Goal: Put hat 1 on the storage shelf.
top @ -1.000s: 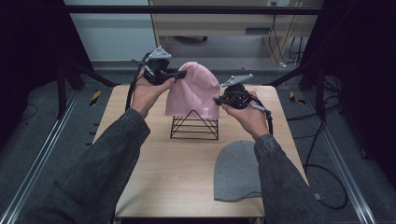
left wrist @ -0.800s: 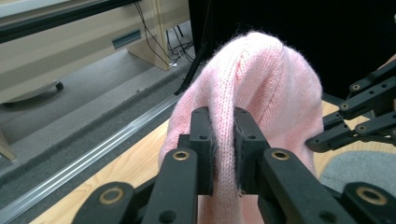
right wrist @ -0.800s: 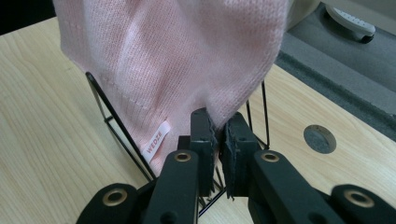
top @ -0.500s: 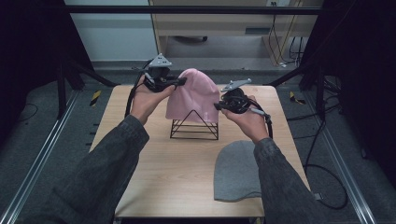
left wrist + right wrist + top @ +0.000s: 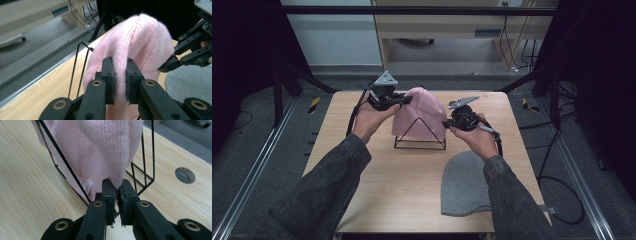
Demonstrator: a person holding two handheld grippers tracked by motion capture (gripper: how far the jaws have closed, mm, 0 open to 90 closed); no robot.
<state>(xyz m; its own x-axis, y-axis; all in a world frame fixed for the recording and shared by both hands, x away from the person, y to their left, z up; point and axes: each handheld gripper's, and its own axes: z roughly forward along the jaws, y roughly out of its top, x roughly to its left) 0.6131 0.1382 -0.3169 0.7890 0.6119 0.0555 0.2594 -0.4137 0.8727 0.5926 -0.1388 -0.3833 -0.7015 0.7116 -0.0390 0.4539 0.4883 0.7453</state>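
A pink knit beanie (image 5: 418, 117) hangs over a black wire triangular stand (image 5: 419, 142) at the middle of the wooden table (image 5: 362, 165). My left gripper (image 5: 404, 100) is shut on the beanie's edge at its upper left; in the left gripper view the jaws pinch a fold of the pink knit (image 5: 120, 82). My right gripper (image 5: 447, 123) is shut on the beanie's right edge; in the right gripper view the jaws pinch the hem (image 5: 116, 186) beside the stand's wires (image 5: 142, 167). A white label (image 5: 87, 185) shows inside the beanie.
A grey beanie (image 5: 464, 185) lies flat near the table's front right, under my right forearm. A round grey cable grommet (image 5: 185, 175) sits in the tabletop beyond the stand. Black frame legs and cables stand on the floor around the table.
Both grippers have come down with the pink beanie, which now sits lower over the wire stand.
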